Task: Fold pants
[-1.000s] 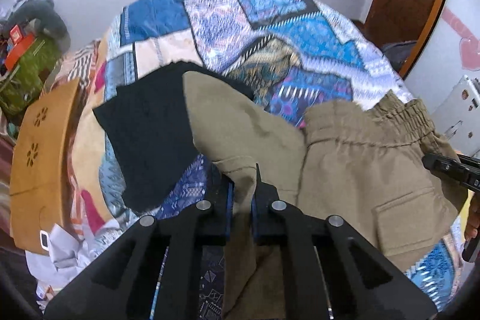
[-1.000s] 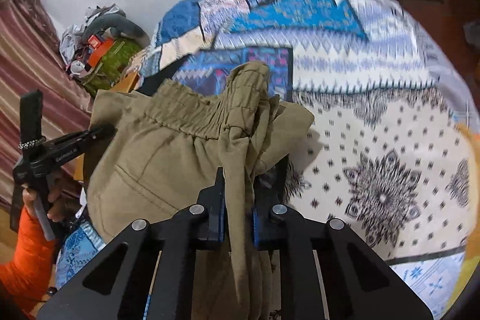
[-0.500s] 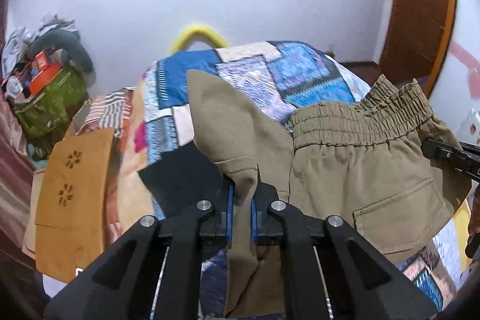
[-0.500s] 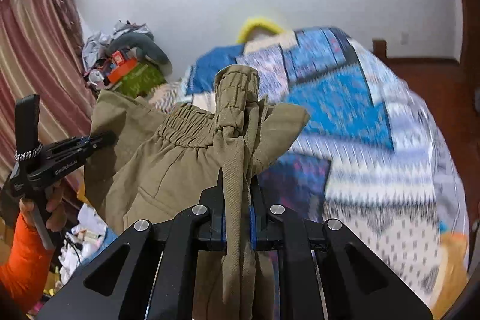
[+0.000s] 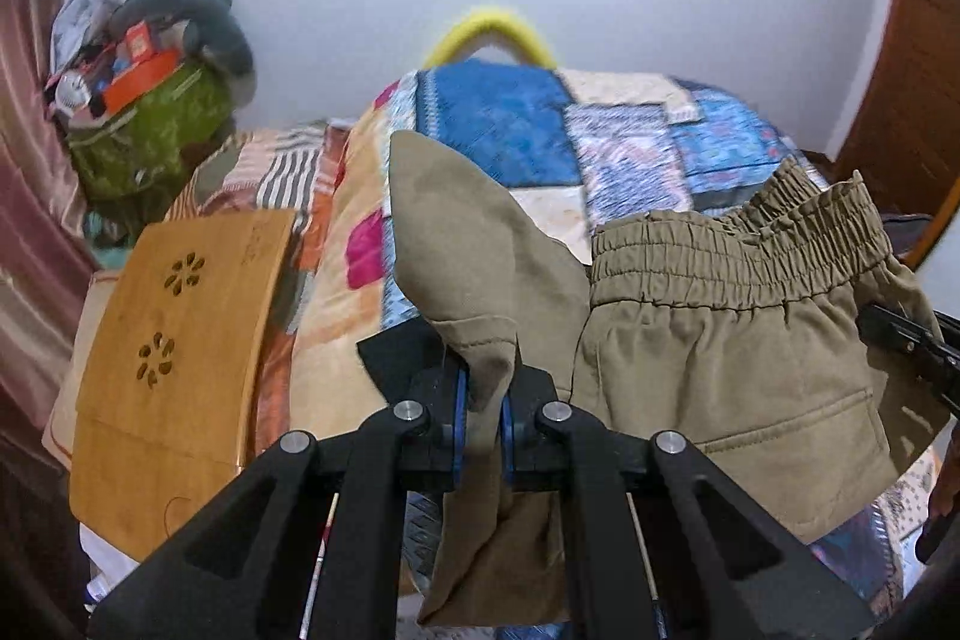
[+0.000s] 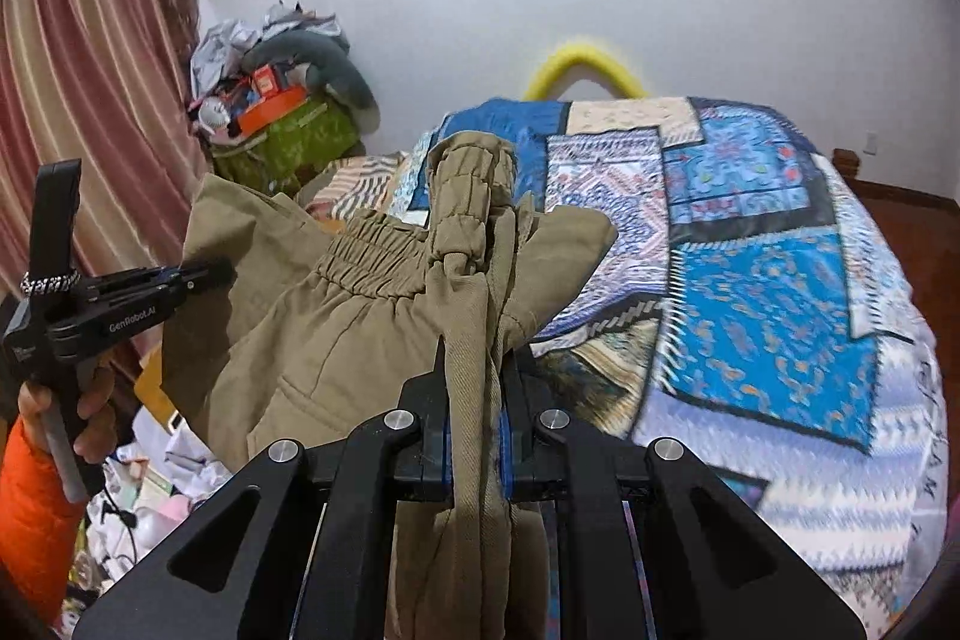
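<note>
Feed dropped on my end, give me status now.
Left gripper and right gripper both shut on pants. Pants held up above bed. Nothing in the way.

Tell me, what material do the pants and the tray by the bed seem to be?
Pants: likely a matte khaki cotton twill; diagonal weave lines show near the right gripper. Tray: probably bamboo or light wood, with a smooth, faintly grained surface and flower cutouts.

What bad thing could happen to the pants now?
Both grippers pinch only small bits of the khaki pants: the left gripper a corner, the right gripper a bunched strip. The cloth might slip out. The rest hangs loose and crumpled over the patchwork bed cover, so it may land wrinkled.
</note>
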The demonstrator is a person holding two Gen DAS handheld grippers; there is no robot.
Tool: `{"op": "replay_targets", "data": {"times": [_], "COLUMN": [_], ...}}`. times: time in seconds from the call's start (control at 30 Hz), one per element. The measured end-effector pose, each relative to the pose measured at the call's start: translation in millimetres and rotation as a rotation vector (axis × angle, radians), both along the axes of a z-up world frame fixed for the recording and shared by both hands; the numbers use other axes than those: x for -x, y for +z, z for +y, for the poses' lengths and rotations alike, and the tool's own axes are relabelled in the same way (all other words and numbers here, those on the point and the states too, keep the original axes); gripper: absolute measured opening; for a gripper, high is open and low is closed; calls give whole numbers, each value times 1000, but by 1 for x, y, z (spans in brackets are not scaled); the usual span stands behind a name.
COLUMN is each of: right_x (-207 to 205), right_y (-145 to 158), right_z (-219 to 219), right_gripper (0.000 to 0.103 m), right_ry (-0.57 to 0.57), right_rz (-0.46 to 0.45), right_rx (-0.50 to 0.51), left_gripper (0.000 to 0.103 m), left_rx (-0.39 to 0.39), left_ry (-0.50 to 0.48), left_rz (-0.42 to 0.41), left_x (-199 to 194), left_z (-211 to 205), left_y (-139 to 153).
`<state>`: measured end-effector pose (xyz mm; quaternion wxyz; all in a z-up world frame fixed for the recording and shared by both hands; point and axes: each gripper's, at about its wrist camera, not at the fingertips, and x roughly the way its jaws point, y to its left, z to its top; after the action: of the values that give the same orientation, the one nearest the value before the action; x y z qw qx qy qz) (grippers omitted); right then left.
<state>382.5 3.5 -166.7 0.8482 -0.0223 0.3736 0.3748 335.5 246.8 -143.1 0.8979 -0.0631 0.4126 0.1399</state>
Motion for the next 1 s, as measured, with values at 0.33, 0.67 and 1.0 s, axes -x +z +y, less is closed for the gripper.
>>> {"op": "replay_targets", "data": {"times": [0.33, 0.67, 1.0], "right_x": [-36, -43, -26], "right_y": [-74, -101, -72], "right_z": [52, 54, 35], "right_gripper": [9, 21, 46], "right_ry": [21, 3, -45], "right_rz": [103, 72, -5], "right_rx": [109, 296, 380], "left_gripper": [9, 39, 68], "left_rx": [-23, 50, -1], "left_ry": [43, 116, 128], "left_rz": [148, 240, 271], "left_x": [-35, -31, 13], "left_z": [31, 63, 68], "left_y": [-101, -165, -144]}}
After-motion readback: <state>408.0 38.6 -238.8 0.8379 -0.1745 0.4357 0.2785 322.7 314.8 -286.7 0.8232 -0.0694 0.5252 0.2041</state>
